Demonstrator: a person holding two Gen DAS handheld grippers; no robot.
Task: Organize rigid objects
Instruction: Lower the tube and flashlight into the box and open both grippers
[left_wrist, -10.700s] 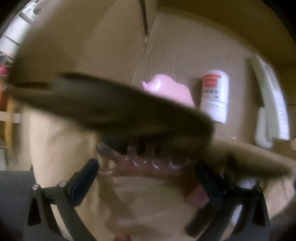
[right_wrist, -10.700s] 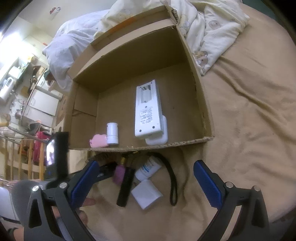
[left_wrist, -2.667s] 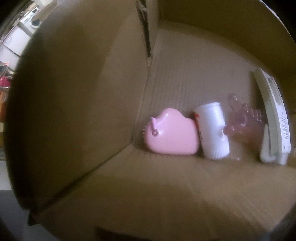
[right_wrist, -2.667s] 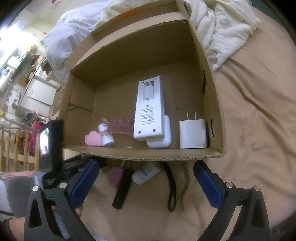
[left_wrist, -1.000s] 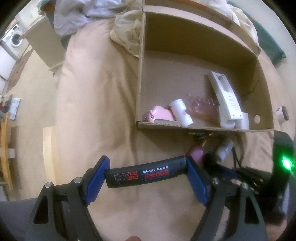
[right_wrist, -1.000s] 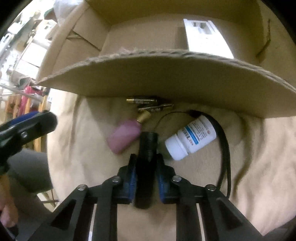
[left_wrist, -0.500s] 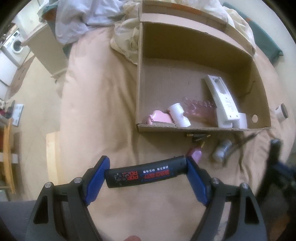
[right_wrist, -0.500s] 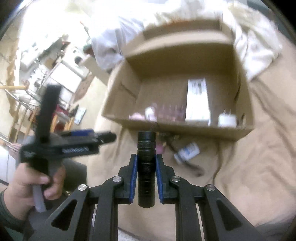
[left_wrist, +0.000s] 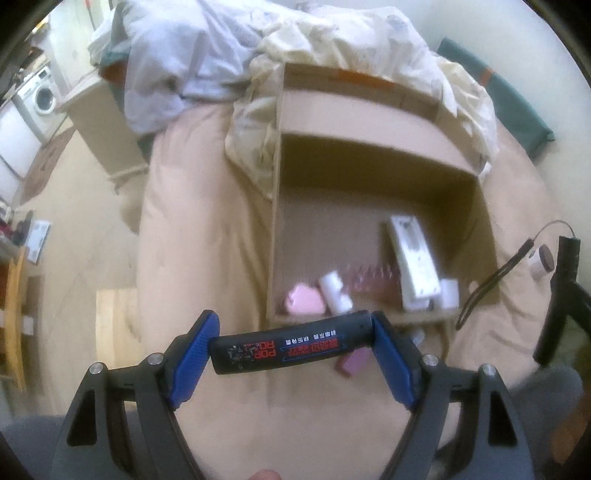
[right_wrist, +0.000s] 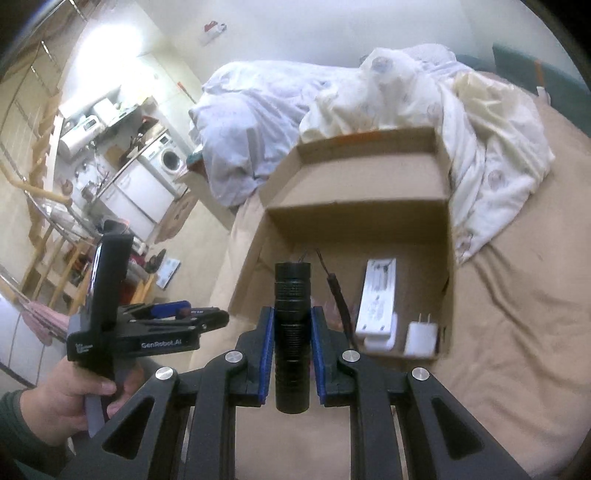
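My left gripper (left_wrist: 291, 343) is shut on a black tube with red and blue print (left_wrist: 288, 349), held crosswise above the tan bedspread in front of the cardboard box (left_wrist: 275, 236). My right gripper (right_wrist: 291, 325) is shut on a black flashlight (right_wrist: 291, 321), held upright above the box (right_wrist: 448, 221), its wrist strap (right_wrist: 338, 295) hanging beside it. In the box lie a white remote (left_wrist: 413, 266), a pink case (left_wrist: 304, 301), a white bottle (left_wrist: 334, 291), a pink hair clip (left_wrist: 369, 280) and a white plug (right_wrist: 421, 338).
A pink item (left_wrist: 354, 362) and a small white bottle (left_wrist: 417, 336) lie on the bedspread in front of the box. Crumpled bedding (right_wrist: 480, 122) is piled behind the box. The left gripper handle (right_wrist: 110, 295) is at left in the right wrist view.
The right gripper has lifted the flashlight off the bedspread and raised it above the box. The left gripper, still holding the tube, has risen and moved closer to the box.
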